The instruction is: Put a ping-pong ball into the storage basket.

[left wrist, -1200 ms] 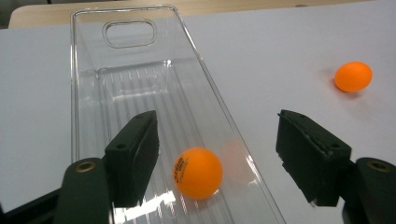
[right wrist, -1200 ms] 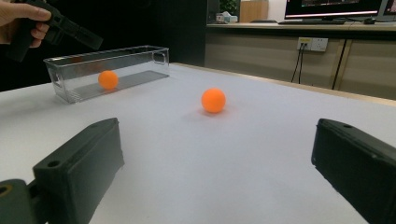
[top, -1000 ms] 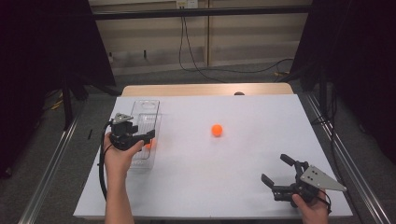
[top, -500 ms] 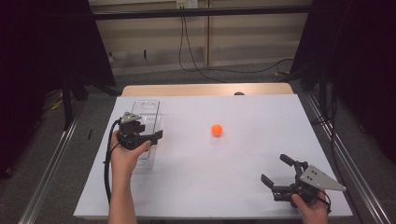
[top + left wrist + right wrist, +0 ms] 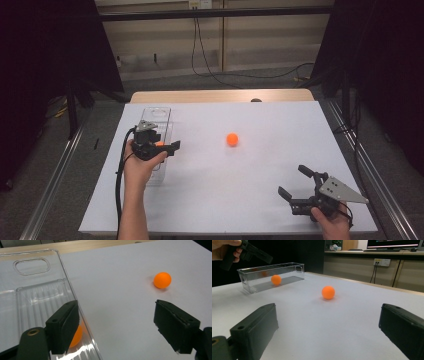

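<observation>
An orange ball (image 5: 232, 139) lies alone near the middle of the white table (image 5: 260, 210); it also shows in the left gripper view, ball (image 5: 162, 280), and the right gripper view, ball (image 5: 328, 292). A second orange ball (image 5: 159, 144) rests inside the clear plastic bin (image 5: 159, 114) at the left. My left gripper (image 5: 168, 145) hovers open over the bin's right wall, its jaws pointing toward the loose ball. Near the front right corner my right gripper (image 5: 295, 181) stands open and low, also facing the loose ball, with nothing between its jaws.
The bin (image 5: 287, 271) is long and narrow, running front to back along the table's left side. A wooden strip (image 5: 220, 96) borders the far edge. Metal rails (image 5: 55, 170) run along both sides of the table.
My left gripper has shifted slightly right over the bin and turned its jaws toward the table's middle. The right gripper and the loose ball have stayed put.
</observation>
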{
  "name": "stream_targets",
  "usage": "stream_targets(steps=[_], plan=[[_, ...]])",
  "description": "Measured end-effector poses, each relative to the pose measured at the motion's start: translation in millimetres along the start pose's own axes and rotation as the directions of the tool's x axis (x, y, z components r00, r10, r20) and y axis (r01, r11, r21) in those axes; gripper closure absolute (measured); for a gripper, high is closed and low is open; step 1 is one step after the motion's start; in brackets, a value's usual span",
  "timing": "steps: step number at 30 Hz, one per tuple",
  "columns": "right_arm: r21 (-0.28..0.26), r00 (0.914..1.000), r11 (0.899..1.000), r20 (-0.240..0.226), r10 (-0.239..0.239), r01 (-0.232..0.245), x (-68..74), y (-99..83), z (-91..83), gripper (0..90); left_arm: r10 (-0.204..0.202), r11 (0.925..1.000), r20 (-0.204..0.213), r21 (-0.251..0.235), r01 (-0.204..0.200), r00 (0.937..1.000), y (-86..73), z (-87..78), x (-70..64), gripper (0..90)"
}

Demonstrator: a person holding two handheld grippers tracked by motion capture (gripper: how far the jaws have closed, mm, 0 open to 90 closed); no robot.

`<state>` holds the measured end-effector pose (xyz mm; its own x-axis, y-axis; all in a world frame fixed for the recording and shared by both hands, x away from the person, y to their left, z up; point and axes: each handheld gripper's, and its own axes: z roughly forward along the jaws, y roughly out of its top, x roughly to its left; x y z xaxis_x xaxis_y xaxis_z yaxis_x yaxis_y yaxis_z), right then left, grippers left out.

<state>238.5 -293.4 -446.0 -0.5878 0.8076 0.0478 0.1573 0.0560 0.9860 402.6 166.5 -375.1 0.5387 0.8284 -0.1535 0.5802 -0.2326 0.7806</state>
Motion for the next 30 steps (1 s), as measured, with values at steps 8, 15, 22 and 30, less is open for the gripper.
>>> stream_targets(steps=[8, 15, 22, 30], plan=[[0.007, 1.0, 1.0, -0.002, -0.003, 0.003, 0.2, -0.1, 0.1, 2.0, 0.01, 0.9999, 0.016, 0.004, -0.01, 0.9998, 1.1, 4.8, -4.8, 19.5], [0.004, 1.0, 1.0, -0.002, 0.001, -0.001, 0.6, 0.2, -0.1, 1.9, 0.018, 0.9998, 0.036, 0.002, -0.018, 0.9992, 2.6, 7.9, -8.9, 18.7], [0.003, 1.0, 1.0, -0.006, 0.0, 0.0, 0.4, 0.5, -0.5, 1.9, 0.023, 0.9997, 0.049, 0.004, -0.024, 0.9985, 3.4, 12.6, -14.2, 18.2], [0.006, 1.0, 1.0, -0.005, -0.002, 0.002, -0.4, 0.3, -1.3, 2.0, 0.029, 0.9996, 0.06, 0.004, -0.03, 0.9978, 5.2, 18.5, -20.2, 16.5]])
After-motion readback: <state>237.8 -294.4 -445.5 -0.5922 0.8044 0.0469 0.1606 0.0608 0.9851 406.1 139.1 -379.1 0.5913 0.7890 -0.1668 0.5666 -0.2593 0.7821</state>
